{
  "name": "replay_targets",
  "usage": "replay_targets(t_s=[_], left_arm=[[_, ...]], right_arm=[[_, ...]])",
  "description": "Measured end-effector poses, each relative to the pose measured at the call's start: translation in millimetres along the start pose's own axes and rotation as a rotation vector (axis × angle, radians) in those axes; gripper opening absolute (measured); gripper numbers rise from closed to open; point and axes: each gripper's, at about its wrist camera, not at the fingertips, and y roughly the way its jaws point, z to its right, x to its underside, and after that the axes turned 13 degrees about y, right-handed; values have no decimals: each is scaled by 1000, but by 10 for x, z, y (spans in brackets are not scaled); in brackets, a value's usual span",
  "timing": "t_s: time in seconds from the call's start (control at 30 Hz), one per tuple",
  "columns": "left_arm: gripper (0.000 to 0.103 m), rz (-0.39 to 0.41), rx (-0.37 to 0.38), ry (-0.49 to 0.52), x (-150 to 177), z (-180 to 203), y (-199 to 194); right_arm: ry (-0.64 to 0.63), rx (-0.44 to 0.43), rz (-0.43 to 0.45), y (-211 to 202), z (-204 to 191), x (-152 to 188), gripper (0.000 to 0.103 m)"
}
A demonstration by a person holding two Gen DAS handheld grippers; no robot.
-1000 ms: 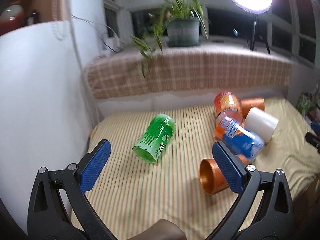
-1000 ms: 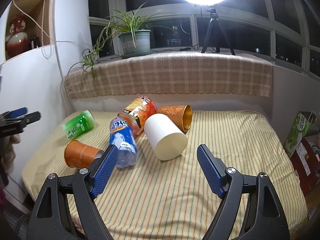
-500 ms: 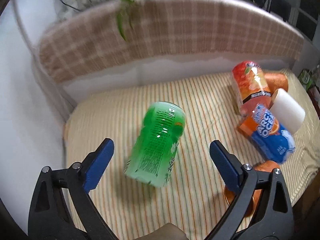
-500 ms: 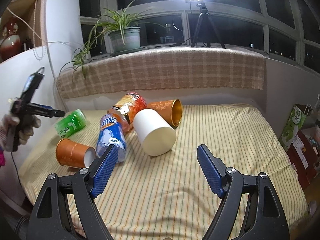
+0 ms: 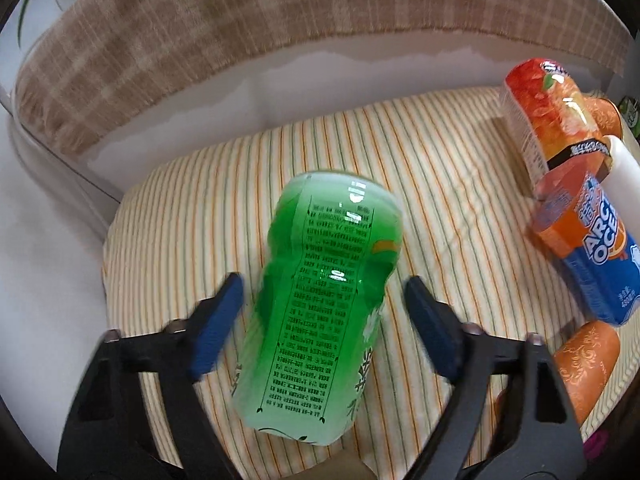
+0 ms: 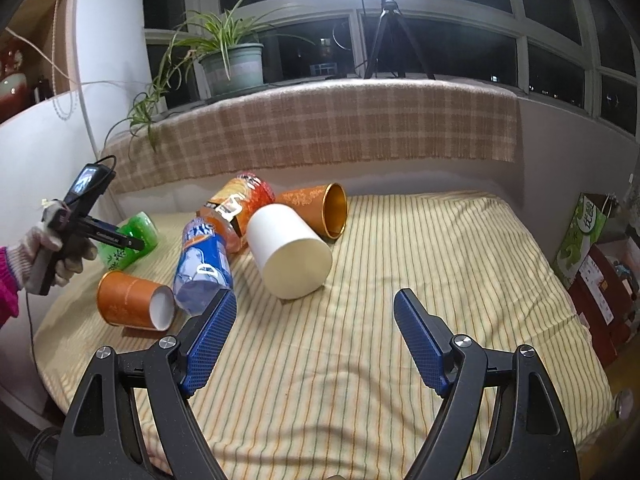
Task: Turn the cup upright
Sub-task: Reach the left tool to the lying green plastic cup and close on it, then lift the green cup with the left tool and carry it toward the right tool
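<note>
6 cups, all on their sides: 1 green cup (image 5: 320, 312), 2 plain orange w/ scroll print, 1 white cup (image 6: 290, 254), 1 blue-label, 1 red/orange-label. Left gripper (image 5: 324, 320) wide open, pads either side of the green cup at far left, not touching. Right gripper (image 6: 316, 344) wide open, holding nothing, over bare striped cloth (image 6: 400, 280); free room on the right half. Plaid blanket, potted plant (image 6: 224, 60), ring light behind.
</note>
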Motion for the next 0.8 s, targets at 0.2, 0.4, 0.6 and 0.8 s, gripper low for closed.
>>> replay_targets(t_s=[0.2,0.4,0.6,0.8], left_arm=[[68,19,-29,19,51,5,-5],[67,42,-66,47,96,113,-151],[67,73,-75,48,121,147,-384],[67,134,-82,98,69,334,-705]], right_arm=[[17,2,-7,21,47,12,81],[12,-3,-3,-5,44,17,81],[16,-5,2,-52,57,36,81],[25,-11,15,-116,80,40,81]])
